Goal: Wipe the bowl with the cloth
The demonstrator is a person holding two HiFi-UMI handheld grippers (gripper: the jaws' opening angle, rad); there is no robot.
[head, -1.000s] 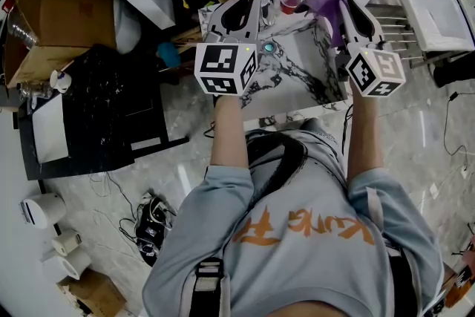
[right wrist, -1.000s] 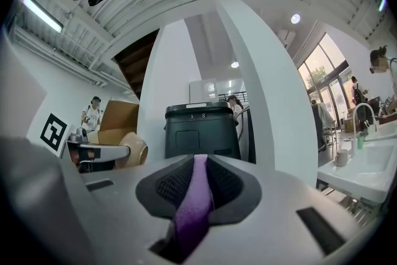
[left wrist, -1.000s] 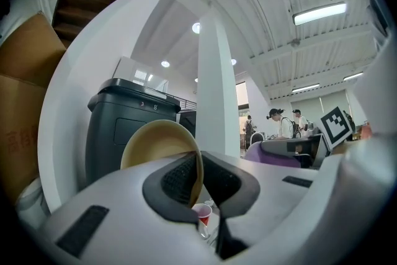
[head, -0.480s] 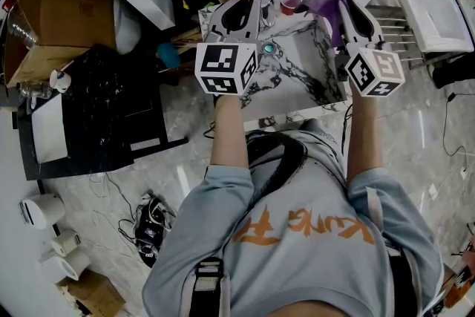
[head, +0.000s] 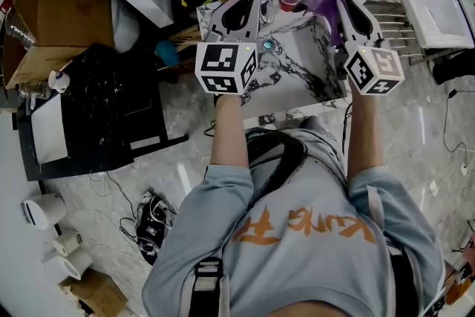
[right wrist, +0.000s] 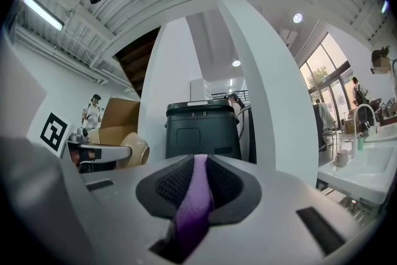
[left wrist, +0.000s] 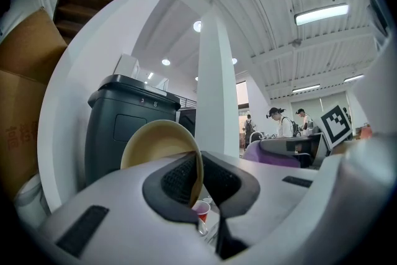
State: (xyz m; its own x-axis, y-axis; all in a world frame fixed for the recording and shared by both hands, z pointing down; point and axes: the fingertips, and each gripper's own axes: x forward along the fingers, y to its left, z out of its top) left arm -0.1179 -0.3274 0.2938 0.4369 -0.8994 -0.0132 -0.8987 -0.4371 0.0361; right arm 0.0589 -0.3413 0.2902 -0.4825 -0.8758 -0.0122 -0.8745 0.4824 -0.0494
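The left gripper has its fingers pressed onto the rim of the bowl, which stands on edge between them, held off the bench. The bowl is judged rigid, light and smooth, so the rim is the place to hold it. The right gripper has its fingers pinching the cloth, a soft, limp purple fold trailing from between them, apart from the bowl.

An open, lab-like workspace. In the left gripper view, strip lights cross a ribbed ceiling at upper right, with people standing mid right. In the head view, a cardboard box sits upper left, cables and tape rolls lower left.
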